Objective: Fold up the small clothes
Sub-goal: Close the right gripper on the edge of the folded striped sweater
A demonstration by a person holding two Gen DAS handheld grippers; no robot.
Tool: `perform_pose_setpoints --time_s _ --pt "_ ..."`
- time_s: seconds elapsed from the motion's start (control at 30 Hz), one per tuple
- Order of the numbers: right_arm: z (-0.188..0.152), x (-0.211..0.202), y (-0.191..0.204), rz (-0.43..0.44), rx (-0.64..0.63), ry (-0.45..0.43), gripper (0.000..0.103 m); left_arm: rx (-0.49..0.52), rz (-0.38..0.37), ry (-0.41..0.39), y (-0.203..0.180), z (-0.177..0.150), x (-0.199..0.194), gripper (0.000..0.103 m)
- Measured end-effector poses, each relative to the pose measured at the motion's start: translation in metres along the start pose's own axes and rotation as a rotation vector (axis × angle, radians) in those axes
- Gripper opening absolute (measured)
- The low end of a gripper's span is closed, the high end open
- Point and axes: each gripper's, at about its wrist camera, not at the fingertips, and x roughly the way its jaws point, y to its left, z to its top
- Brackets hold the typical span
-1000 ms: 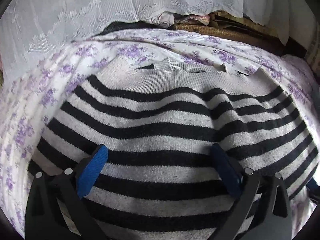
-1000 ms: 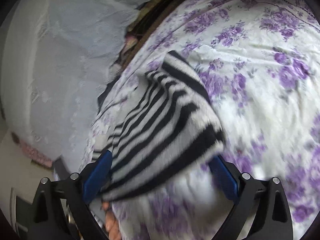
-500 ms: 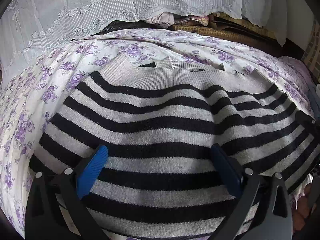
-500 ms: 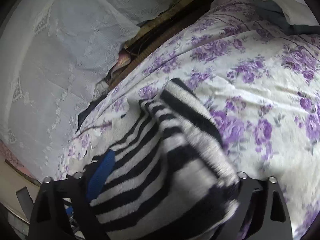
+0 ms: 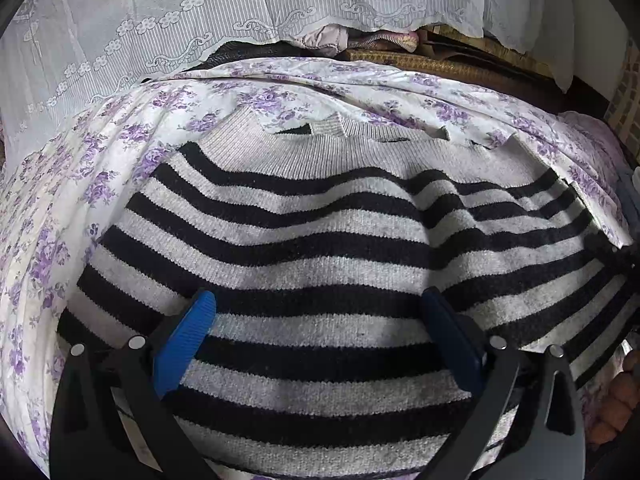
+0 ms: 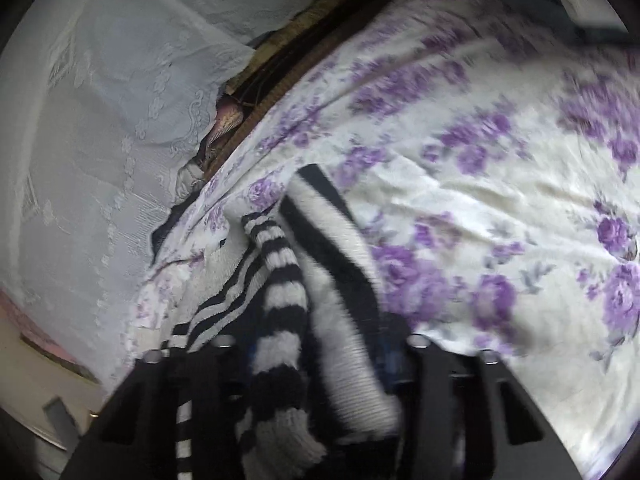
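A black-and-grey striped sweater (image 5: 320,240) lies spread flat on a bed covered by a purple-flowered sheet (image 5: 80,184). The left gripper (image 5: 320,336) hovers over its lower body, blue fingers (image 5: 184,336) wide apart, gripping nothing. The right gripper (image 6: 316,360) is closing, with a bunched sleeve between its fingers. A lace curtain (image 5: 160,20) hangs behind the bed.

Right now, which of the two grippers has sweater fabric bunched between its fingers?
The right gripper: its jaws are closing with the striped sweater bunched between them. The left gripper is wide open above the flat sweater.
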Motion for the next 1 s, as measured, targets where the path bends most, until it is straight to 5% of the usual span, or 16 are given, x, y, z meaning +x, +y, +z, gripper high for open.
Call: perform_pose_setpoints --time_s 0.23,0.6,0.7,0.77,1.0 --pt "-0.011 0.002 0.009 0.184 0.006 0.085 0.035 0.002 0.002 -0.001 0.0 0.0 0.0 0.099" --pt "-0.014 0.015 0.014 0.213 -0.022 0.104 0.056 0.001 0.002 -0.002 0.0 -0.001 0.001 0.099" --pt "-0.014 0.012 0.018 0.293 -0.042 0.084 0.074 0.001 0.002 -0.002 0.0 -0.001 0.001 0.099" --pt "-0.015 0.008 0.021 0.389 -0.045 0.043 0.095 0.001 0.002 -0.002 0.0 -0.001 0.001 0.099" --pt "-0.011 0.012 0.026 0.401 -0.032 0.078 0.097 0.002 0.002 -0.002 0.0 -0.001 0.0 0.099"
